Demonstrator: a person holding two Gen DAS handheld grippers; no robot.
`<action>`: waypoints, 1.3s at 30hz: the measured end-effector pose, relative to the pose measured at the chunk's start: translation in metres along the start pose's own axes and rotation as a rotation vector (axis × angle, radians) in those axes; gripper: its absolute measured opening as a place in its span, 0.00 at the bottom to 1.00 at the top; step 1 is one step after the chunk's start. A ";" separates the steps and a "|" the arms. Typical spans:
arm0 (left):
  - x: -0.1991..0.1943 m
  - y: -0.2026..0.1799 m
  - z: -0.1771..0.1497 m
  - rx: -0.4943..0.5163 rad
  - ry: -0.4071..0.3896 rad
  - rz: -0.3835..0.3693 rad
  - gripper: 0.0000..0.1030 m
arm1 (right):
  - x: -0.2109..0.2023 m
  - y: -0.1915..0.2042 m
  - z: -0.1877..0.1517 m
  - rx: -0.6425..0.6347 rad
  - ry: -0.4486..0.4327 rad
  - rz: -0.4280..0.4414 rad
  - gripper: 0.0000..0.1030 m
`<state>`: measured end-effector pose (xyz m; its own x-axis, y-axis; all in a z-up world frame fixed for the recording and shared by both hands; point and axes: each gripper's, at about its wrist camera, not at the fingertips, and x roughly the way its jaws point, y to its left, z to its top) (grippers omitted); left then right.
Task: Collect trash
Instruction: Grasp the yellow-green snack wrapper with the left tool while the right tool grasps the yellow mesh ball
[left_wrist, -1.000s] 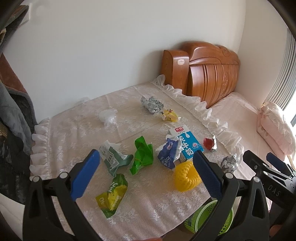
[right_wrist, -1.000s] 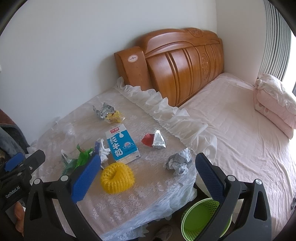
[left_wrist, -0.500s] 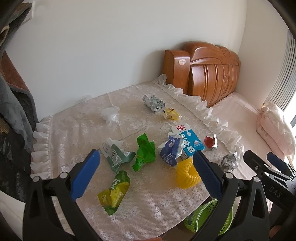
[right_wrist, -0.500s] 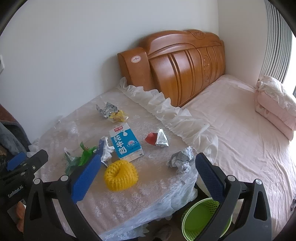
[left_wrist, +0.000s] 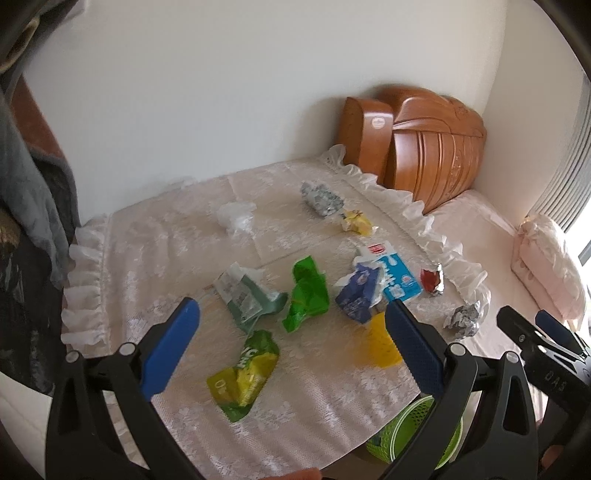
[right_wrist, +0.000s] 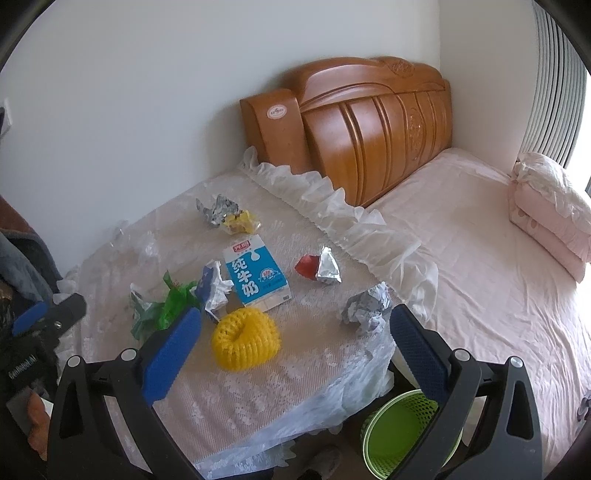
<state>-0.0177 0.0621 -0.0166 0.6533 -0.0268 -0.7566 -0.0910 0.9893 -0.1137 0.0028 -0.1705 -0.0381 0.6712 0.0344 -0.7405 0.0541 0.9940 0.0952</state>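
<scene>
Trash (right_wrist: 245, 342) litters the table (right_wrist: 258, 398); grippers gape.

The left view is motion-blurred, so the print on the yellow-green wrapper (left_wrist: 242, 376) is unreadable. A blue pad hides part of the yellow foam net (left_wrist: 380, 341). The green bin (right_wrist: 397, 432) sits half behind tong arms.
</scene>
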 end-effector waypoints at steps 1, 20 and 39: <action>0.002 0.009 -0.003 -0.014 0.007 0.006 0.94 | 0.002 0.000 -0.001 0.000 0.006 0.000 0.98; 0.100 0.048 -0.075 0.177 0.267 -0.069 0.94 | 0.044 0.007 -0.046 0.014 0.143 0.029 0.98; 0.109 0.055 -0.075 0.197 0.327 -0.164 0.39 | 0.129 0.057 -0.048 0.009 0.238 -0.021 0.98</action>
<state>-0.0074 0.1030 -0.1535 0.3712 -0.1991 -0.9070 0.1611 0.9757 -0.1482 0.0571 -0.1044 -0.1597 0.4763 0.0388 -0.8784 0.0734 0.9938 0.0837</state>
